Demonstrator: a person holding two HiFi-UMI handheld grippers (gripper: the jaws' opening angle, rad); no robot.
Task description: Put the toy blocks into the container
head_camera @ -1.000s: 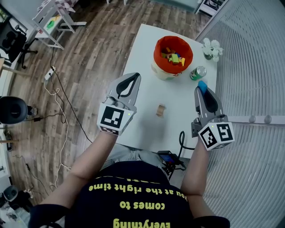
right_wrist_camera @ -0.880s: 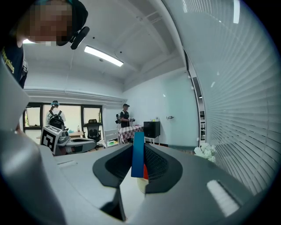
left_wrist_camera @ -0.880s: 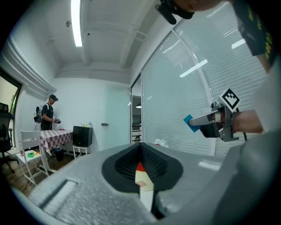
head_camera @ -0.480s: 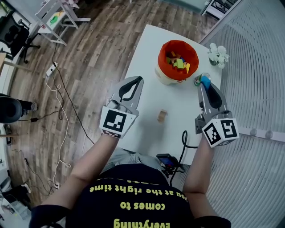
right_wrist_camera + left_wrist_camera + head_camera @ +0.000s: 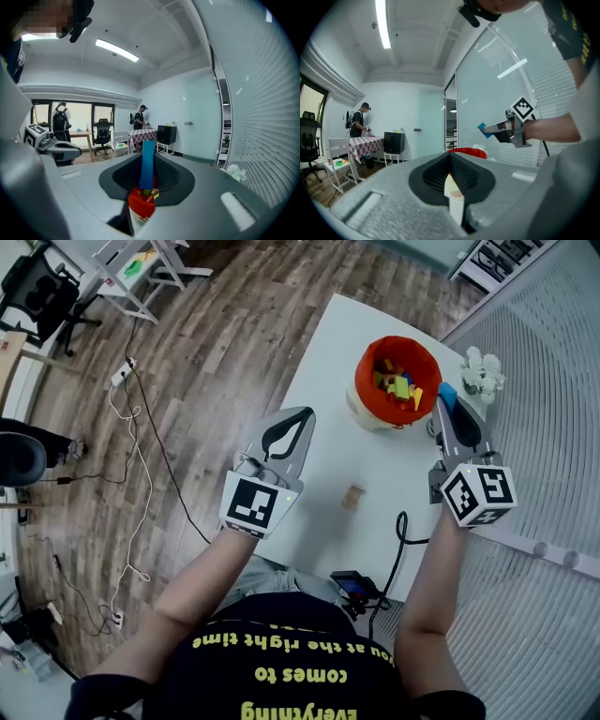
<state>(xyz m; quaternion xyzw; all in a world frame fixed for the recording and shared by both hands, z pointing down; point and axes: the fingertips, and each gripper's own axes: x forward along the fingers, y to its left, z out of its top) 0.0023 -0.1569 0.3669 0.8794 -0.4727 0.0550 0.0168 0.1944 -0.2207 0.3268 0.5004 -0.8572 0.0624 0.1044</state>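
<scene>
An orange container (image 5: pixel 397 381) holding several coloured blocks stands at the far end of the white table (image 5: pixel 328 381). My right gripper (image 5: pixel 448 407) is shut on a blue block (image 5: pixel 448 394), held just right of the container's rim. In the right gripper view the blue block (image 5: pixel 148 164) stands upright between the jaws, above the container (image 5: pixel 140 205). A small wooden block (image 5: pixel 353 494) lies on the table between my hands. My left gripper (image 5: pixel 298 420) hovers over the table's left edge, shut and holding nothing; from it I see the container's rim (image 5: pixel 466 151) and the right gripper (image 5: pixel 487 129).
A small pot of white flowers (image 5: pixel 480 371) stands right of the container, close to the slatted wall. A black cable (image 5: pixel 403 532) hangs over the table's near edge by a dark device (image 5: pixel 352 585). Wooden floor with loose cords lies to the left.
My right gripper has carried the blue block forward, from well short of the container up to its right rim. The left gripper has drifted slightly forward.
</scene>
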